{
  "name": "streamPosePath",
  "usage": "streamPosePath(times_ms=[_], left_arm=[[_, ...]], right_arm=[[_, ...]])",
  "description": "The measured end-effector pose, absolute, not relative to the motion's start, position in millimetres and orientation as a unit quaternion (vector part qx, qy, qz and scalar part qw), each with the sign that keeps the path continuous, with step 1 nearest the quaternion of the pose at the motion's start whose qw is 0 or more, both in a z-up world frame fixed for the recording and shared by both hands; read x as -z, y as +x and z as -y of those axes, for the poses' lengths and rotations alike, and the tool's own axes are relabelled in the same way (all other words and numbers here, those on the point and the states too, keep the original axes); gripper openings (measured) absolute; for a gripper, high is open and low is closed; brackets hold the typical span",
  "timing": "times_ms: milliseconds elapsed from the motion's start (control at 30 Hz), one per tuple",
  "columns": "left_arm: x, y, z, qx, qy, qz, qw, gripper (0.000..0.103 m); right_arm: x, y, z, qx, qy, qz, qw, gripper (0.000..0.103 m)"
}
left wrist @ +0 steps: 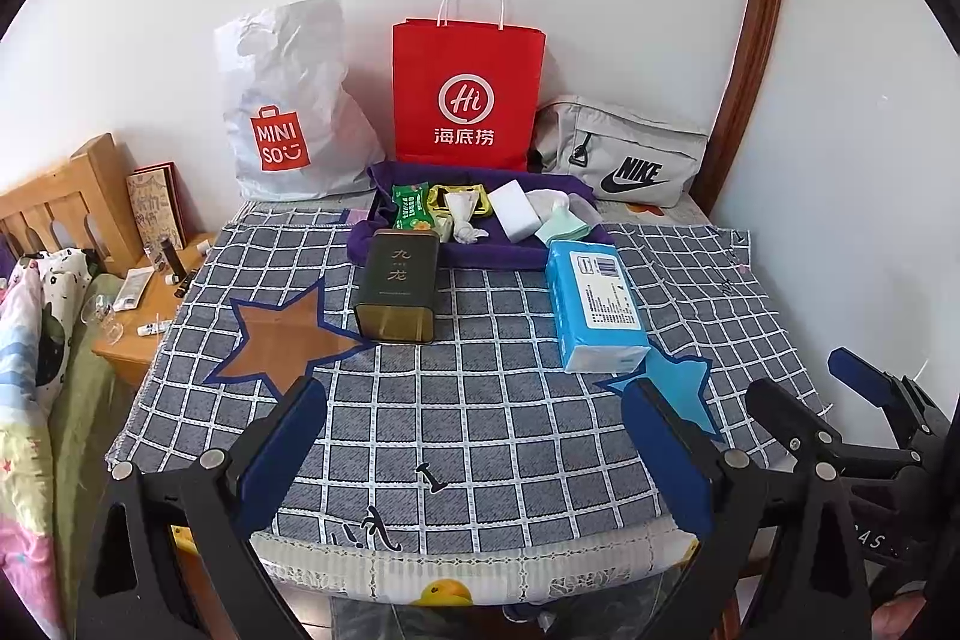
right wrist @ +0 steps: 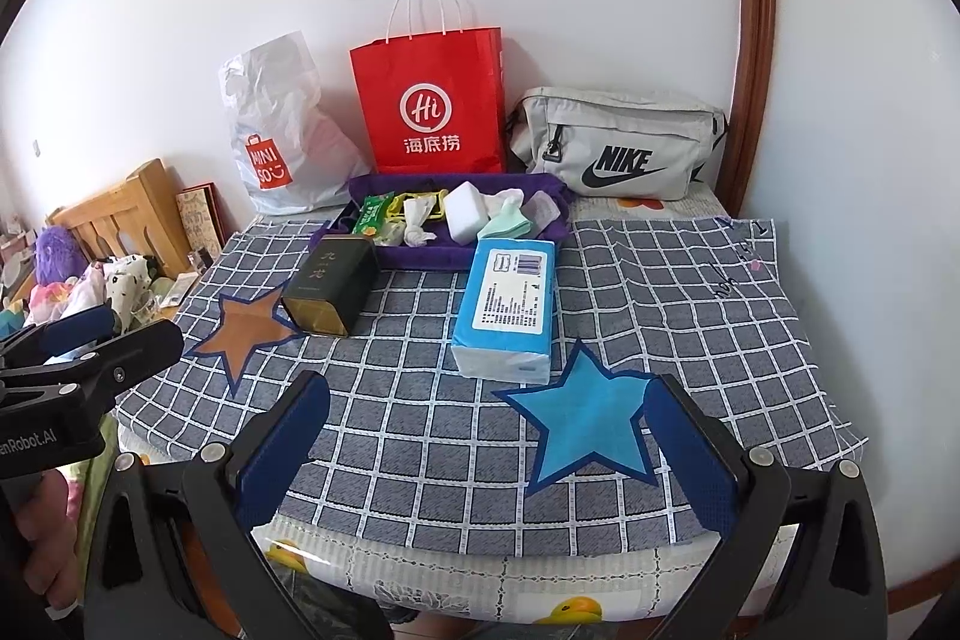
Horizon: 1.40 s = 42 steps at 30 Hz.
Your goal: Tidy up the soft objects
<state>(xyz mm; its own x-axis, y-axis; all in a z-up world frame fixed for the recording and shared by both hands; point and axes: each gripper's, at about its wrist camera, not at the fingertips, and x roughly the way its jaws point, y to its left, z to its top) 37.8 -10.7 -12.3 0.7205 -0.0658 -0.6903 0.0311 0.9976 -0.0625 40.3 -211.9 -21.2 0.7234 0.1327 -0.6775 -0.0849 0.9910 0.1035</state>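
A blue tissue pack [left wrist: 597,307] [right wrist: 507,307] lies on the checked cloth, just in front of a purple tray [left wrist: 492,257] [right wrist: 420,257]. The tray holds a white sponge [left wrist: 519,211], a crumpled white tissue [left wrist: 465,217], a mint cloth [left wrist: 561,223] and a green snack packet [left wrist: 411,208]. A dark tea tin [left wrist: 399,286] [right wrist: 330,289] lies on its side left of the pack. My left gripper [left wrist: 474,400] [right wrist: 102,334] is open over the table's near edge with nothing in it. My right gripper [right wrist: 487,394] [left wrist: 810,376] is open beside it, near a blue star [right wrist: 585,424].
Against the back wall stand a white Miniso bag [left wrist: 288,112], a red paper bag [left wrist: 468,94] and a grey Nike bag [left wrist: 630,154]. A brown star [left wrist: 282,340] marks the cloth at left. A wooden bedside table [left wrist: 150,316] and bedding [left wrist: 30,340] lie further left.
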Motion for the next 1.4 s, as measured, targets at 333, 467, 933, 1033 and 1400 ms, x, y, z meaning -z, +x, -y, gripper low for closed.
streamPosePath(times_ms=[333,467,933,1033,1400], left_arm=[[12.1,37.5,11.2,0.025,-0.024,-0.373,0.927,0.100],[11.9,37.8,11.0,0.026,-0.024,-0.372,0.927,0.100],[11.8,37.6,11.4,0.027,-0.024,-0.373,0.927,0.100],[11.4,37.8,11.4,0.026,-0.023,-0.372,0.928,0.100],[11.9,37.8,11.8,0.026,-0.023,-0.372,0.927,0.100]], right_arm=[[19.6,38.6,213.5,-0.057,0.036,-0.364,0.929,0.103],[19.4,38.4,213.9,-0.058,0.036,-0.364,0.929,0.103],[19.3,38.4,214.3,-0.058,0.036,-0.364,0.929,0.103],[19.2,38.1,214.3,-0.058,0.036,-0.364,0.929,0.103],[16.6,37.2,213.1,-0.059,0.035,-0.361,0.930,0.103]])
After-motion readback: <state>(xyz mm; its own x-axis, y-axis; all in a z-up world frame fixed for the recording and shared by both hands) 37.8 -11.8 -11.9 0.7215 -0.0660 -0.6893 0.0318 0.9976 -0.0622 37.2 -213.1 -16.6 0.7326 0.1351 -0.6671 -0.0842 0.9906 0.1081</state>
